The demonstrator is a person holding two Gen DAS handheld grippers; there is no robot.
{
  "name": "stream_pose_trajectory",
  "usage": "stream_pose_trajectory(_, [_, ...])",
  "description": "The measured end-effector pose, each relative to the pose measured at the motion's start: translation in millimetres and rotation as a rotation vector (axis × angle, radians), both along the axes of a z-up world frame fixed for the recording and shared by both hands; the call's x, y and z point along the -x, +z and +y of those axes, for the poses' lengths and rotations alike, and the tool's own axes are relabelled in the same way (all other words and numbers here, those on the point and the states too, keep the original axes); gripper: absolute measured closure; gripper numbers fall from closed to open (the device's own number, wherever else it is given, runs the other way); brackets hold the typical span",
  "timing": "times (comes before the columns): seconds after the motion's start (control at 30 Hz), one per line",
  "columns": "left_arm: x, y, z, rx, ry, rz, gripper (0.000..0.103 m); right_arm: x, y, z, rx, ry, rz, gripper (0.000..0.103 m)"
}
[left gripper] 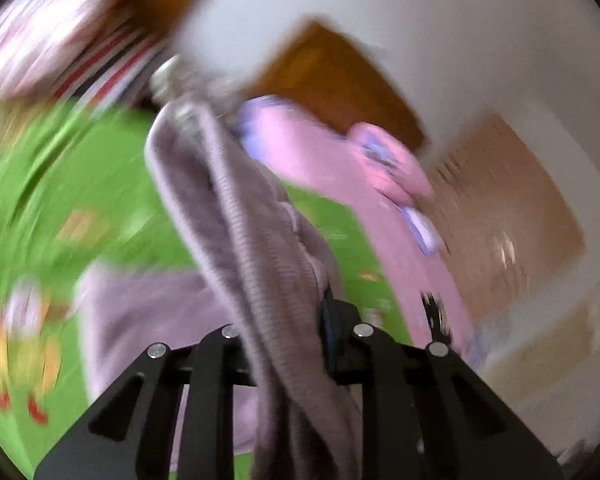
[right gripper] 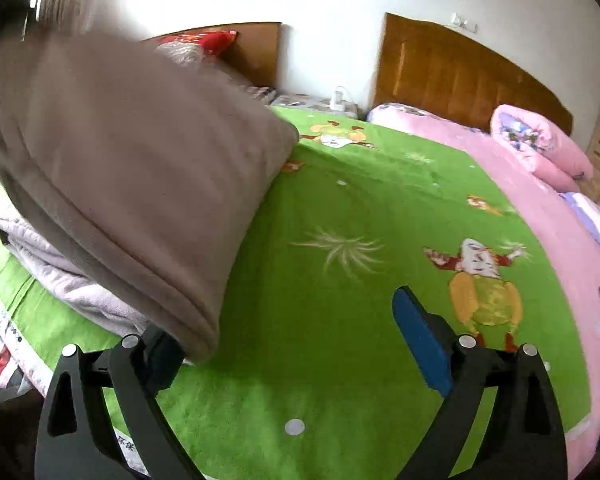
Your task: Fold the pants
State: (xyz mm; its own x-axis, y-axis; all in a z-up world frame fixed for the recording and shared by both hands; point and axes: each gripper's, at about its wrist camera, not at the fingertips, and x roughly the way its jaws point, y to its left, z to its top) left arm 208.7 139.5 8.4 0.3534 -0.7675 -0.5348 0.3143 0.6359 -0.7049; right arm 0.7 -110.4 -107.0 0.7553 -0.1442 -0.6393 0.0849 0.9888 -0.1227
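Note:
My left gripper (left gripper: 300, 328) is shut on a fold of the mauve-grey ribbed pants (left gripper: 236, 216), which hang lifted from its jaws over the green cartoon bedspread (left gripper: 80, 184); the view is blurred by motion. More of the pants lies flat below (left gripper: 140, 312). In the right wrist view the pants hang as a wide brown-grey panel (right gripper: 132, 176) at the left, its lower edge draped over my left fingertip. My right gripper (right gripper: 300, 336) is open above the green bedspread (right gripper: 340, 320), holding nothing. A paler part of the pants (right gripper: 60, 272) lies bunched on the bed beneath.
A pink quilt (right gripper: 540, 148) is rolled at the bed's far right by the wooden headboard (right gripper: 460, 72). Pink sheet (right gripper: 572, 240) borders the green spread. A second bed with red and striped bedding (right gripper: 204, 44) stands at the left. A white wall is behind.

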Motion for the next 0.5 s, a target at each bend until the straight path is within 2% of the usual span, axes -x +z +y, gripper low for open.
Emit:
stream_pose_trajectory(0.07, [-2.9,-69.1,24.8,0.028,0.061,0.146,0.083,-5.3,-7.1,1.5,0.016,0.011,0.031,0.013])
stream_pose_trajectory(0.1, [2.0,-100.1,28.0,0.038,0.072,0.187,0.083,-6.9,-11.8,0.9,0.016,0.011,0.047,0.013])
stream_pose_trajectory(0.13, [6.6,-113.7,30.1,0.058,0.082,0.183,0.083,-6.8,-13.3,-1.0,0.0,0.01,0.045,0.012])
stream_pose_trajectory(0.17, [9.8,-119.0,34.3,0.123,0.089,0.171,0.083,-6.8,-12.9,-1.8,-0.01,0.012,0.05,0.012])
stream_pose_trajectory(0.2, [9.1,-116.5,36.0,0.149,0.089,0.164,0.083,-7.5,-11.1,-0.8,-0.007,0.013,0.053,0.012])
stream_pose_trajectory(0.3, [10.8,-86.4,21.6,0.125,0.056,0.07,0.083,-7.9,-6.7,-1.0,-0.003,0.006,0.043,0.012])
stream_pose_trajectory(0.4, [17.6,-61.7,12.9,0.133,0.02,-0.01,0.083,-3.3,-3.7,-9.7,-0.07,-0.019,0.023,0.012])
stream_pose_trajectory(0.43, [15.7,-67.8,14.5,0.129,0.02,-0.003,0.083,-4.0,-6.9,-11.1,-0.082,-0.02,0.033,0.012])
stream_pose_trajectory(0.5, [10.9,-95.3,20.6,0.094,0.035,0.062,0.082,-6.2,-18.4,-14.6,-0.127,-0.019,0.069,0.011])
